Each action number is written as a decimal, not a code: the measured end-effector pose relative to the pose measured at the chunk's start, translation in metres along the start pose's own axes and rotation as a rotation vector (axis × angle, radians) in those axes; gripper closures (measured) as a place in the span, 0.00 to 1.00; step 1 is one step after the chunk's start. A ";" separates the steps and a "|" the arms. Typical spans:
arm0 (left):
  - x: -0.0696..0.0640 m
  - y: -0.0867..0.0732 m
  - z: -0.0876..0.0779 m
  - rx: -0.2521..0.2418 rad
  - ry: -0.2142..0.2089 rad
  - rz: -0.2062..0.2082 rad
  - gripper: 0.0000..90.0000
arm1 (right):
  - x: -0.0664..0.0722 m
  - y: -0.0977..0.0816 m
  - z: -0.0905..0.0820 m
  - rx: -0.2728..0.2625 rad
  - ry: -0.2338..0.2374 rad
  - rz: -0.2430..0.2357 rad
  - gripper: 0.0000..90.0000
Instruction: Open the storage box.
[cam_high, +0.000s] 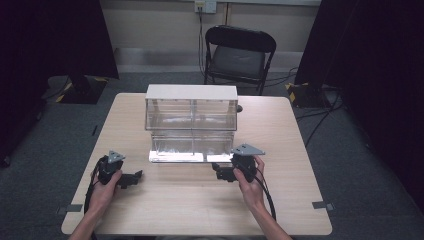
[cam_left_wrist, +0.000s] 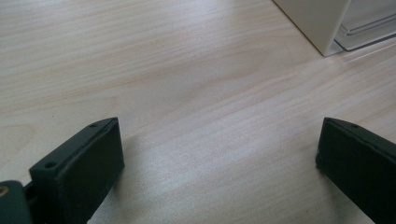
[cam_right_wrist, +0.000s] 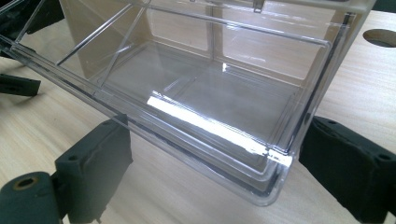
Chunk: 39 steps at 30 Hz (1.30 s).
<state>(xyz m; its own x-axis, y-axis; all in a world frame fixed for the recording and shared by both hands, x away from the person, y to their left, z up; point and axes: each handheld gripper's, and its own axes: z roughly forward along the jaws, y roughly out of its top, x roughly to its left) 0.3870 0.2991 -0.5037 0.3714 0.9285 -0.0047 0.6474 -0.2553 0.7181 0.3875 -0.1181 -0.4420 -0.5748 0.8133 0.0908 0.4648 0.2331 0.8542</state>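
Note:
A clear plastic cabinet with a white top stands mid-table. Its lower clear drawer is pulled out toward me and holds nothing. My right gripper sits at the drawer's front right corner. In the right gripper view the drawer reaches between the wide-apart jaws, and this gripper is open. My left gripper lies on the table, left of the drawer. It is open over bare wood. The cabinet's white side wall and the clear drawer edge are at the upper right of the left gripper view.
The light wooden table has a round hole behind the cabinet. A black folding chair stands beyond the far edge. Dark curtains hang on both sides, and cables lie on the floor at the right.

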 end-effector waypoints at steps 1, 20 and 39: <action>0.000 0.000 0.000 -0.001 0.000 0.000 0.00 | 0.000 0.000 0.000 0.001 -0.001 -0.001 0.10; 0.000 0.000 0.000 0.001 0.000 0.000 0.00 | 0.001 0.002 0.001 0.008 -0.008 0.007 0.09; 0.000 0.000 0.000 0.001 0.000 0.000 0.00 | 0.001 0.005 -0.002 0.002 -0.010 0.028 0.09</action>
<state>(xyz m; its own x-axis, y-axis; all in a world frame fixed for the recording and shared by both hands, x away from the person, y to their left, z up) 0.3870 0.2991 -0.5036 0.3719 0.9283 -0.0049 0.6479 -0.2558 0.7175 0.3877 -0.1170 -0.4368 -0.5549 0.8246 0.1100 0.4824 0.2112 0.8501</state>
